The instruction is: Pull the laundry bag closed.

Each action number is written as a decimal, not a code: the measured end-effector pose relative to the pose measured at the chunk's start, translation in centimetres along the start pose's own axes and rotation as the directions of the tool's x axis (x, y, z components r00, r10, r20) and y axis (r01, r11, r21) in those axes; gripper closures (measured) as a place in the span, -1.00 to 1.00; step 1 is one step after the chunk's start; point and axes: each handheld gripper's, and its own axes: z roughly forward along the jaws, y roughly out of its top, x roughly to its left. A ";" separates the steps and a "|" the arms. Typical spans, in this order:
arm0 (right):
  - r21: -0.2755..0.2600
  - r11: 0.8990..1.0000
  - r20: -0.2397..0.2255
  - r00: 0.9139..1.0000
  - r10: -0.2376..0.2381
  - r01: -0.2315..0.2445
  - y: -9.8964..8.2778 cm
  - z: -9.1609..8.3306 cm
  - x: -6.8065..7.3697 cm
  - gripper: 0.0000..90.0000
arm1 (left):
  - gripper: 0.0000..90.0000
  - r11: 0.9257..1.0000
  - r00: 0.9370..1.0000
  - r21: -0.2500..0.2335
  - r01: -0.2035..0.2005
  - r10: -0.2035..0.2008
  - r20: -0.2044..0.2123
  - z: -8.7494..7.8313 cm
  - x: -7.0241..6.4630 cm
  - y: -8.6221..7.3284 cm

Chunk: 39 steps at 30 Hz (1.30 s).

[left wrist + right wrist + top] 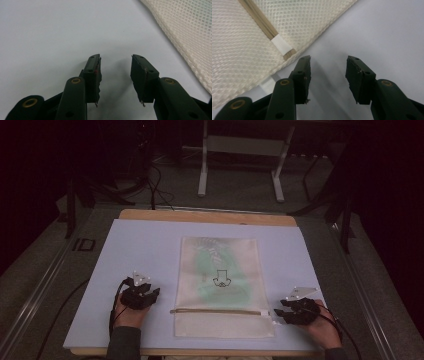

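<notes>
My right gripper (328, 75) stands with its jaws spread wide and nothing between them, only bare mat. Just ahead and to their left in the right gripper view lies the corner of the mesh laundry bag (242, 37), with the white end tab of its zipper (282, 45) very near my left jaw tip. My left gripper (115, 75) is likewise wide open and empty, and the bag's weave (190, 37) sits farther off, up and to the right of those jaws.

From the high view, the bag (220, 285) lies flat in the middle of the pale blue mat (135, 250), its long axis running away from me, the zipper (220, 311) crossing it near my edge. My right gripper (296, 312) sits just beside the zipper's end; my left gripper (141, 296) rests apart from the bag's other side. So I judge the right one nearer to the zipper pull. Something green shows through the mesh. Nothing lies between either gripper and the bag.
</notes>
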 end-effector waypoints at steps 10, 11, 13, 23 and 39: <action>-0.013 1.000 -0.021 1.000 -0.010 0.009 0.7 -0.4 0.7 0.24 | 0.32 1.000 1.000 0.000 -0.007 0.007 0.008 0.0 -0.1 0.0; -0.013 1.000 -0.021 1.000 -0.010 0.009 0.7 -0.4 0.7 0.24 | 0.32 1.000 1.000 0.002 -0.008 0.008 0.007 0.0 -0.1 0.0; -0.014 1.000 -0.025 0.999 -0.021 0.021 0.9 -0.3 0.9 0.23 | 0.32 1.000 1.000 0.003 -0.012 0.012 0.007 0.0 -0.1 0.0; 0.004 0.997 -0.038 0.997 -0.074 0.074 2.4 -0.1 1.8 0.22 | 0.32 1.000 1.000 -0.004 -0.024 0.024 -0.002 -0.2 -0.3 0.0; -0.013 0.990 -0.077 0.987 -0.140 0.139 4.9 0.4 3.6 0.20 | 0.31 0.999 0.999 -0.006 -0.044 0.044 0.002 -0.3 -0.5 0.0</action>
